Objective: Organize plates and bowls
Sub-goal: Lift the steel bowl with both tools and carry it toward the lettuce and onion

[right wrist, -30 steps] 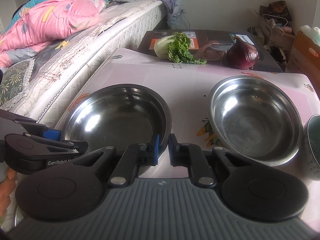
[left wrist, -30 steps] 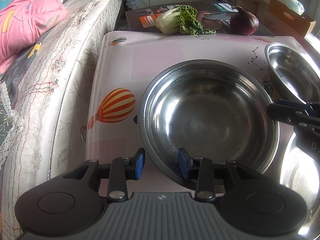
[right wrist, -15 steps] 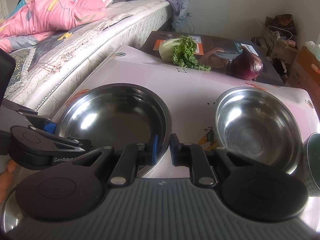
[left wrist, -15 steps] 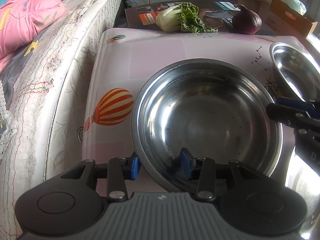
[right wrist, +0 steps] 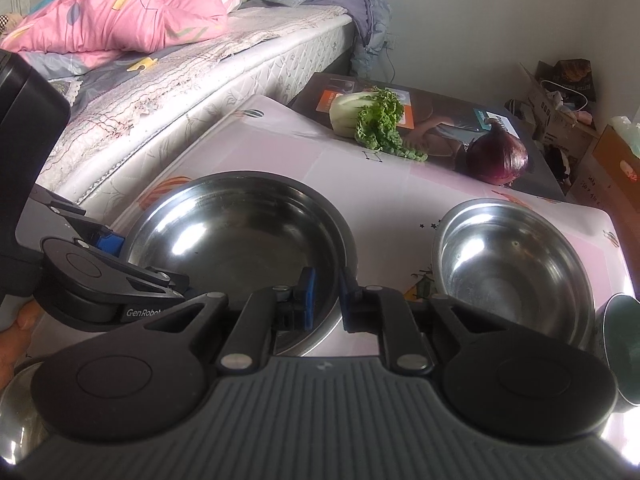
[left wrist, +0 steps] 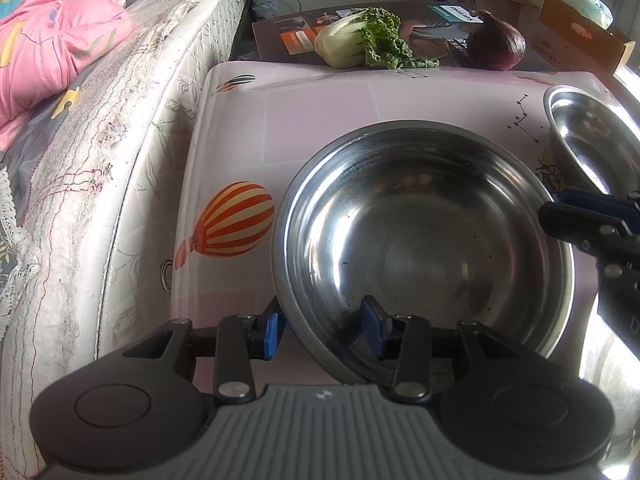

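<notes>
Between the blue pads of the right gripper (right wrist: 325, 294), the near rim of the large steel bowl (right wrist: 240, 236) is pinched; its jaws are clenched on that thin edge, one pad inside the bowl and one outside. This gripper tips downward over the bench (right wrist: 400, 196). Across the same bowl, the left gripper (left wrist: 320, 326) straddles the rim on the bed side, one pad (left wrist: 372, 326) inside the bowl and the other outside by the wall. Its jaws stand apart with clear space around the rim, so they are released. It points steeply down. From the right wrist view, fingertips of the person's left hand (right wrist: 18, 332) show under that gripper's body.

The large bowl sits on the pink bench beside a printed balloon (left wrist: 236, 220). A second steel bowl (right wrist: 516, 268) stands apart to its right. Farther back, a leafy cabbage (right wrist: 370, 118) and a red onion (right wrist: 498, 158) lie on a dark board (right wrist: 448, 108), with the mattress (right wrist: 224, 64) along the bench's left side.
</notes>
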`<act>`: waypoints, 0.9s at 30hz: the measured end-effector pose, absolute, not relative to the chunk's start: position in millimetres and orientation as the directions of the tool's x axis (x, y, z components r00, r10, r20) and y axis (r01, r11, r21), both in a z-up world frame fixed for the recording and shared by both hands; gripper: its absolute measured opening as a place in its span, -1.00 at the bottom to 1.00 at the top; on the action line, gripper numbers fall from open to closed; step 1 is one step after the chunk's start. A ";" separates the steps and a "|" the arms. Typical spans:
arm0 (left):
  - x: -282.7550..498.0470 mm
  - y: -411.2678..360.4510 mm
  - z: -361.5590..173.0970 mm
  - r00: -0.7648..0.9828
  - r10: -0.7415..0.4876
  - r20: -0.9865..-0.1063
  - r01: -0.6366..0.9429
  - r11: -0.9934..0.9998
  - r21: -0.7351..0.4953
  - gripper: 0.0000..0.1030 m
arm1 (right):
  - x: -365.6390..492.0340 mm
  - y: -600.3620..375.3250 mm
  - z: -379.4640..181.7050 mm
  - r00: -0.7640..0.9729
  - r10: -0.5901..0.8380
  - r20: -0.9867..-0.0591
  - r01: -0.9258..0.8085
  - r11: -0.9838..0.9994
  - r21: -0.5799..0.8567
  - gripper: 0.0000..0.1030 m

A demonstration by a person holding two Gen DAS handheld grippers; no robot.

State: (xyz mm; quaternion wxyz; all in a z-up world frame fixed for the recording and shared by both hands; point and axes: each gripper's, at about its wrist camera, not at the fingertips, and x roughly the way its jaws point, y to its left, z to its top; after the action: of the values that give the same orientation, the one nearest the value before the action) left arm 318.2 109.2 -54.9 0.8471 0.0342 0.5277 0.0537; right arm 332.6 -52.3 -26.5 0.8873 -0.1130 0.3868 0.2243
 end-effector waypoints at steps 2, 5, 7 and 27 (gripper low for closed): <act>319.1 111.2 -54.9 0.436 0.125 -0.891 -0.057 0.992 0.112 -0.17 | 338.6 -56.9 -27.6 0.593 0.309 -0.743 -0.464 0.886 -0.002 -0.72; 319.9 112.6 -55.1 0.440 0.129 -0.889 -0.055 0.992 0.116 -0.17 | 349.2 -61.9 -31.7 0.578 0.309 -0.755 -0.435 0.900 0.035 -0.69; 320.1 112.6 -55.3 0.441 0.130 -0.888 -0.053 0.991 0.119 -0.18 | 355.3 -63.5 -34.7 0.560 0.320 -0.764 -0.429 0.901 0.063 -0.68; 315.0 109.8 -55.8 0.452 0.143 -0.881 -0.035 0.989 0.142 -0.24 | 370.7 -70.2 -52.5 0.470 0.382 -0.796 -0.439 0.883 0.165 -0.77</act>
State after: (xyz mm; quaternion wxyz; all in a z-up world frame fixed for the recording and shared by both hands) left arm 315.0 109.8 -55.8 0.8504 0.0514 0.5210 0.0523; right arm 370.7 -70.2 -52.5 0.8567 -0.0312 0.4556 0.2398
